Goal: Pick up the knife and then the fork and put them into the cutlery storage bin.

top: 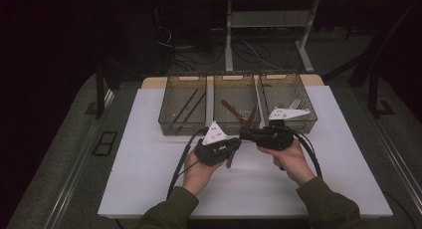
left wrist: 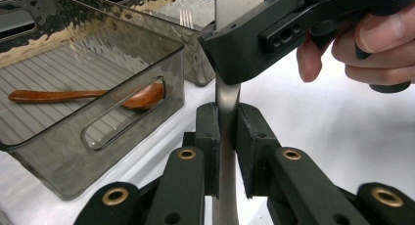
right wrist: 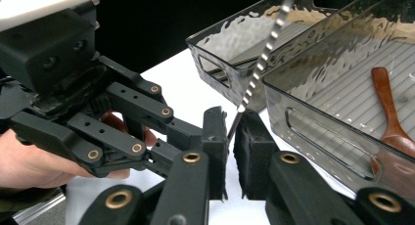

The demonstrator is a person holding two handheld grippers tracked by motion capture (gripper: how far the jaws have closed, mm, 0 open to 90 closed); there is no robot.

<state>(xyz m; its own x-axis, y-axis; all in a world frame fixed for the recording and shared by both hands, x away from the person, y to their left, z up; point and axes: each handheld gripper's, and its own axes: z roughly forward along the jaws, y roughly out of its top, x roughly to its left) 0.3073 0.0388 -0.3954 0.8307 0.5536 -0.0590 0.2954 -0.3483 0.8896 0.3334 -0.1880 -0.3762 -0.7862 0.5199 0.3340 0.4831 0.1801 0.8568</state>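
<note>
The knife (left wrist: 226,117) is shiny grey metal, and its blade edge has little teeth in the right gripper view. The spoon (left wrist: 83,95) is smooth brown wood with a soft shine. The bins (left wrist: 58,151) are see-through smoky plastic, glossy, with ridged bottoms. The grippers' jaws look like matt black plastic with brass-coloured rings. The table top (top: 149,169) is plain white and matt.

A white table (top: 149,169) takes up the middle of the frame. Three smoked-plastic bins sit side by side along its upper edge: a left bin (top: 182,109), a middle bin (top: 234,107) and a right bin (top: 288,100), all resting directly on it.
</note>
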